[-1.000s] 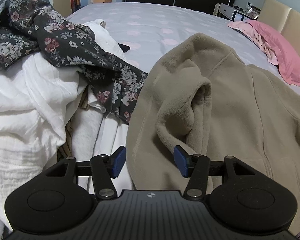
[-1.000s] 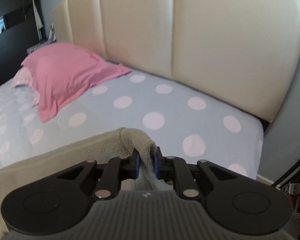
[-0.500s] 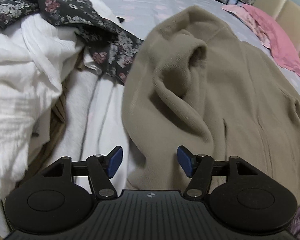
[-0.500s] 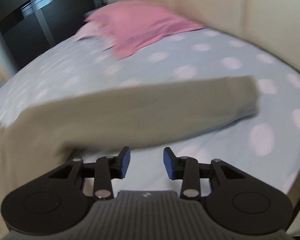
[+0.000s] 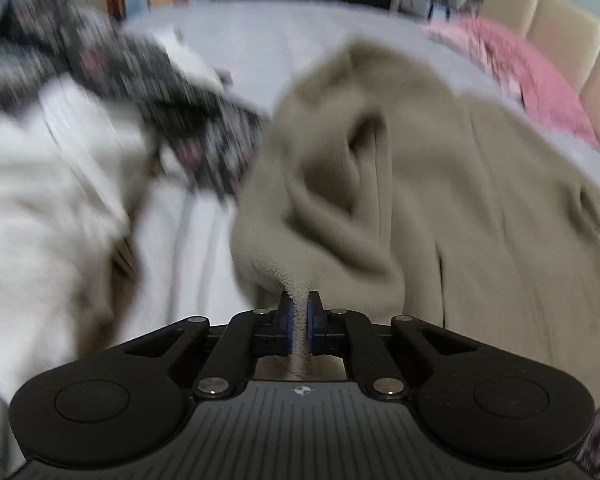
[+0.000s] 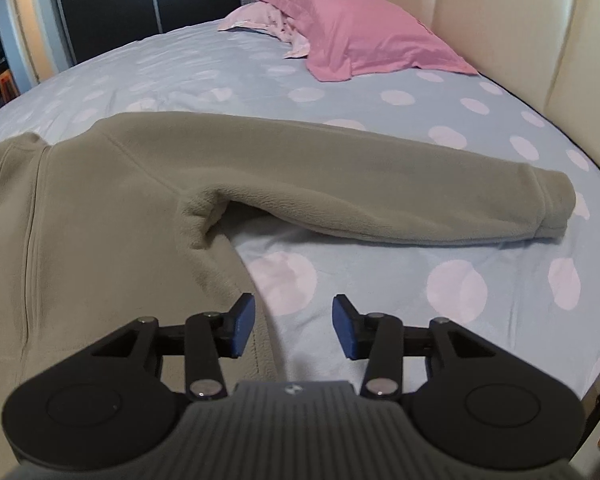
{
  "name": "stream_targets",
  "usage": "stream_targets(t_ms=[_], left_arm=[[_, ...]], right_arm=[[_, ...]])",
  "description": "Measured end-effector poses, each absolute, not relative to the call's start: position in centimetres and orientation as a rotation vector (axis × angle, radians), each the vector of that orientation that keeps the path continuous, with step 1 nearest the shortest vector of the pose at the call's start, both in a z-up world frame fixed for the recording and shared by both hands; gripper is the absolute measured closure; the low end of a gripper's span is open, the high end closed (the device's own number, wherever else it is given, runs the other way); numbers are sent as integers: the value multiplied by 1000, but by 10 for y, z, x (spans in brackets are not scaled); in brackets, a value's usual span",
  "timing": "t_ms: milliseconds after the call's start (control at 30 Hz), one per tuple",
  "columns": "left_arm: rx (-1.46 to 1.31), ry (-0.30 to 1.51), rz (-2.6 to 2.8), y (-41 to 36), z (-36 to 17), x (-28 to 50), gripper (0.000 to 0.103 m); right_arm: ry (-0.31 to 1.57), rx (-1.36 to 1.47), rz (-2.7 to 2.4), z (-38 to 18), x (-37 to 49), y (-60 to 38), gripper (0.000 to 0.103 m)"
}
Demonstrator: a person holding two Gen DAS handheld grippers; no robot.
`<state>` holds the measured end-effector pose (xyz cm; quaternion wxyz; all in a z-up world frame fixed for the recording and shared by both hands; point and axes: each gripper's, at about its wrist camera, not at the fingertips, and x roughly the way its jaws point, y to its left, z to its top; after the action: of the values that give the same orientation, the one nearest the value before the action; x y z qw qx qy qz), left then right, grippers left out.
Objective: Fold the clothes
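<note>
A beige fleece jacket (image 5: 460, 200) lies spread on the bed, its left sleeve bunched into a fold. My left gripper (image 5: 299, 312) is shut on the fleece edge of that bunched part, fabric pinched between the blue pads. In the right wrist view the jacket body (image 6: 100, 220) lies flat and its other sleeve (image 6: 380, 188) stretches straight out to the right over the sheet. My right gripper (image 6: 294, 328) stands open just above the jacket's side edge, with nothing between its fingers.
A pile of white cloth (image 5: 52, 208) and a dark floral garment (image 5: 172, 100) lies left of the jacket. Pink pillows (image 6: 360, 40) rest by the cream headboard (image 6: 520, 40). The dotted sheet (image 6: 460, 288) is bare right of the sleeve.
My left gripper went from open to shut on the jacket's bunched edge. My right gripper let go of the sleeve cuff, opened, and drew back; the sleeve now lies flat.
</note>
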<state>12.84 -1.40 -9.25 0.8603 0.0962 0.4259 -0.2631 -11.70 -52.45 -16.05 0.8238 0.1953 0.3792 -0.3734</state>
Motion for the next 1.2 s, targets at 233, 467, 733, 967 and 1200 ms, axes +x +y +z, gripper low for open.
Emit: stream_targets(t_ms=[233,467,733,967,1200], left_arm=[[410,605,-444,-21,40,153,99],[819,463,-270,-28,91,182,99],[802,760,-205,14,15,229,91],[512,766,-186,58,24,231,51],[393,768,-73,78,11,239,56]], right_arm=[[826,468,-820,-164,-119,-534,57],[817,489,-823,-165,-126,-537,57],[796,545,-838,-163,-133,-544,57],[805,548,-827,-163,-130,-544,57],[825,545,-815,-167,-126,-543,57]])
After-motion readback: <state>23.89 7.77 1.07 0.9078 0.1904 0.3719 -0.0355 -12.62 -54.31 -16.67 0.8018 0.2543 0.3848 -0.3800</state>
